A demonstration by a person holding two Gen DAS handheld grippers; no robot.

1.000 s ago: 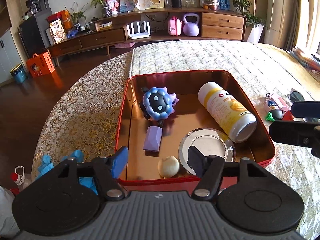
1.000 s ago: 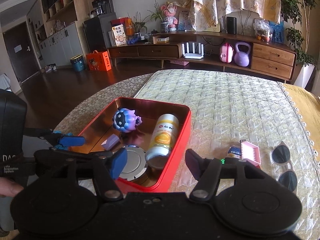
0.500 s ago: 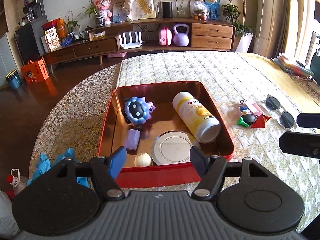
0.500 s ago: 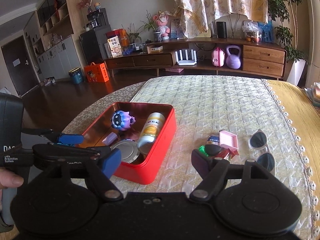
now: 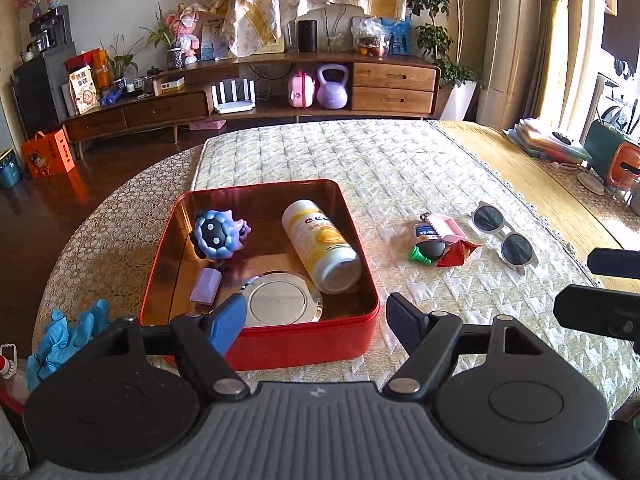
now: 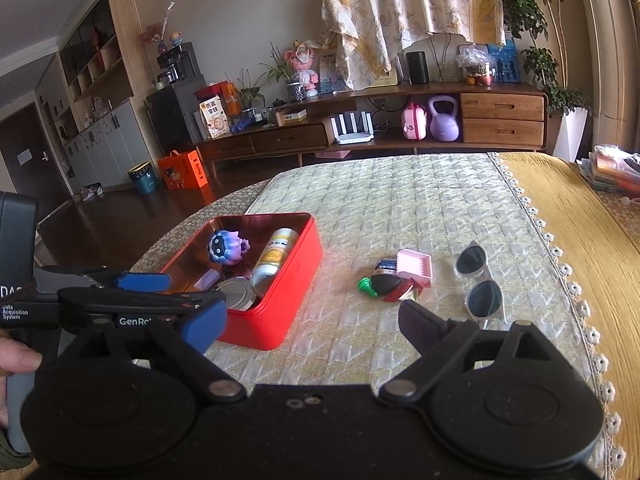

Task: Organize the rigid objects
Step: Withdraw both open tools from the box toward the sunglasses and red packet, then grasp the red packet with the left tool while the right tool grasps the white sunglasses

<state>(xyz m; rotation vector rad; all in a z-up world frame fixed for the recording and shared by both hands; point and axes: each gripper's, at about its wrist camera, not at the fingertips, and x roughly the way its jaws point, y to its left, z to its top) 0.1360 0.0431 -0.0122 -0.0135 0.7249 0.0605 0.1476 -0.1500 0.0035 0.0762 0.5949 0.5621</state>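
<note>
A red tin (image 5: 304,344) lies on the quilted table and holds a blue spiky toy (image 5: 218,234), a yellow-and-white bottle (image 5: 320,246) on its side, a purple block (image 5: 206,286) and a silver lid (image 5: 280,300). To its right lie a small pile with a pink comb (image 5: 442,228) and white sunglasses (image 5: 504,234). My left gripper (image 5: 316,318) hovers before the tin's near wall, jaws opening, nothing between them. My right gripper (image 6: 310,320) hangs over bare cloth between the tin (image 6: 296,280) and the sunglasses (image 6: 480,280), jaws opening wide and empty.
Blue gloves (image 5: 64,336) lie at the table's left edge. A stack of papers and a green-and-orange box (image 5: 612,156) sit at the far right. A person's hand (image 6: 16,360) holds the left gripper's handle. A wooden sideboard (image 6: 500,120) stands beyond the table.
Both grippers have drawn back from the tin and their jaws have spread wider. The pile and the sunglasses have come fully into the left wrist view. A cream ball in the tin is now hidden.
</note>
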